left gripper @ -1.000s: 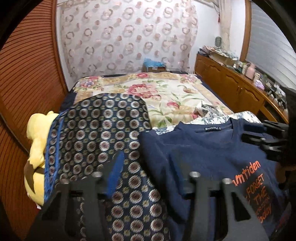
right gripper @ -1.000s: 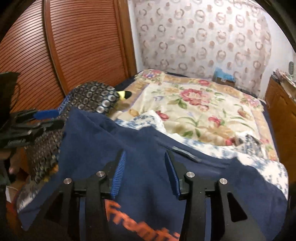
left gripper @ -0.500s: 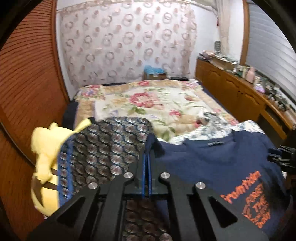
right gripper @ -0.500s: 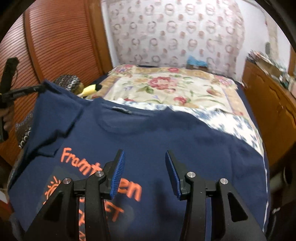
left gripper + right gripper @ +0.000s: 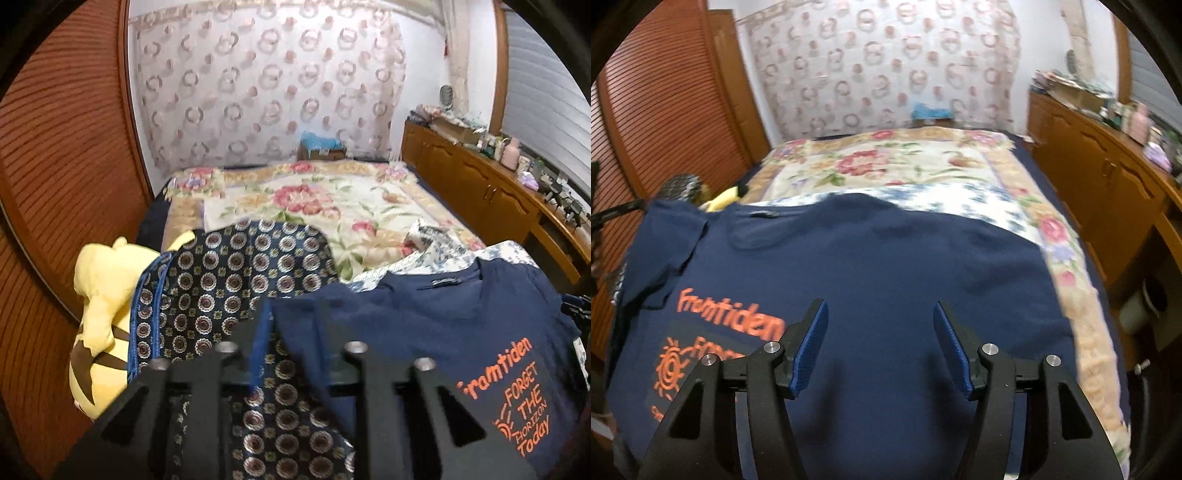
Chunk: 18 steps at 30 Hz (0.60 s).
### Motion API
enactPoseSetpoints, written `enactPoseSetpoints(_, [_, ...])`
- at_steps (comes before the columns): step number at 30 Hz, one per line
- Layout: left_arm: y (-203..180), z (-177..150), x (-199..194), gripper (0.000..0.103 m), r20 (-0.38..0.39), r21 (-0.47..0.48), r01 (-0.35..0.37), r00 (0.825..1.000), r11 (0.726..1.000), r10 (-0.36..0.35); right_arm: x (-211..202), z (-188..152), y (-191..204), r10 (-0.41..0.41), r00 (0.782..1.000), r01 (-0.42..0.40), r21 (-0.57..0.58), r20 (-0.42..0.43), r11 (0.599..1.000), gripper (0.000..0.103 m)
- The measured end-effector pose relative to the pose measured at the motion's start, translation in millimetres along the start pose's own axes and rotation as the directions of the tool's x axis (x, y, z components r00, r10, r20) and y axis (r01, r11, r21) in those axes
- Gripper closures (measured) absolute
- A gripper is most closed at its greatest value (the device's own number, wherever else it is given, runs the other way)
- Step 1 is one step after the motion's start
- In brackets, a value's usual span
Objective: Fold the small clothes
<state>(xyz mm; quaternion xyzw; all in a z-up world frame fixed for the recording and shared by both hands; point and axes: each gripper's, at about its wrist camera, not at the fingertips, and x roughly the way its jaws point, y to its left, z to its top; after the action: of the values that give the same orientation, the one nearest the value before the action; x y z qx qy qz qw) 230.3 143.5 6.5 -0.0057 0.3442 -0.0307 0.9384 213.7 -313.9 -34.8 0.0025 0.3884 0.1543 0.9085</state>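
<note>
Navy cotton: the T-shirt (image 5: 886,266) lies spread on the near end of the bed (image 5: 905,162), orange print at its left side, collar toward the far wall.
Left claw (image 5: 291,325): jaws opening, a narrow gap; the shirt's left sleeve edge sits between them, and whether the pads still press it cannot be told through the blur.
Right claw (image 5: 881,343): jaws opening, wide apart, released; nothing between the ribbed blue pads (image 5: 809,347), the shirt's body below.
Edges: shirt's right hem near the bed's right side; a wooden cabinet (image 5: 1108,184) runs alongside.
Open room: floral quilt (image 5: 332,199) clear beyond the collar.
Adjacent: medallion-patterned cloth (image 5: 229,273) left of the shirt, yellow plush toy (image 5: 99,288) beside it.
</note>
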Motion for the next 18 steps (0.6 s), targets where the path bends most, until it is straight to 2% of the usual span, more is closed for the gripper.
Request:
enactPoseSetpoints(4, [-15.6, -6.0, -20.1, 0.052, 0.045, 0.012, 0.05, 0.998, 0.999, -0.051, -14.9, -5.2, -24.1, -0.059, 0.998, 0.058, 0.028, 0.013, 0.998, 0.042])
enactPoseSetpoints(6, [-28.2, -9.8, -26.1, 0.046, 0.057, 0.016, 0.093, 0.994, 0.996, -0.093, -21.0, -10.4, -37.9, -0.1, 0.995, 0.099, 0.037, 0.013, 0.994, 0.042])
enactPoseSetpoints(13, [-75.1, -25.7, -17.3, 0.046, 0.018, 0.05, 0.175, 0.984, 0.983, -0.176, -33.5, -28.4, -78.9, -0.182, 0.983, 0.183, 0.081, -0.01, 0.98, 0.042])
enactPoseSetpoints(18, [-110.1, -46.5, 3.5, 0.046, -0.058, 0.079, 0.227, 0.973, 0.971, -0.223, -35.0, -42.4, -101.5, -0.194, 0.979, 0.2, 0.121, -0.056, 0.972, 0.043])
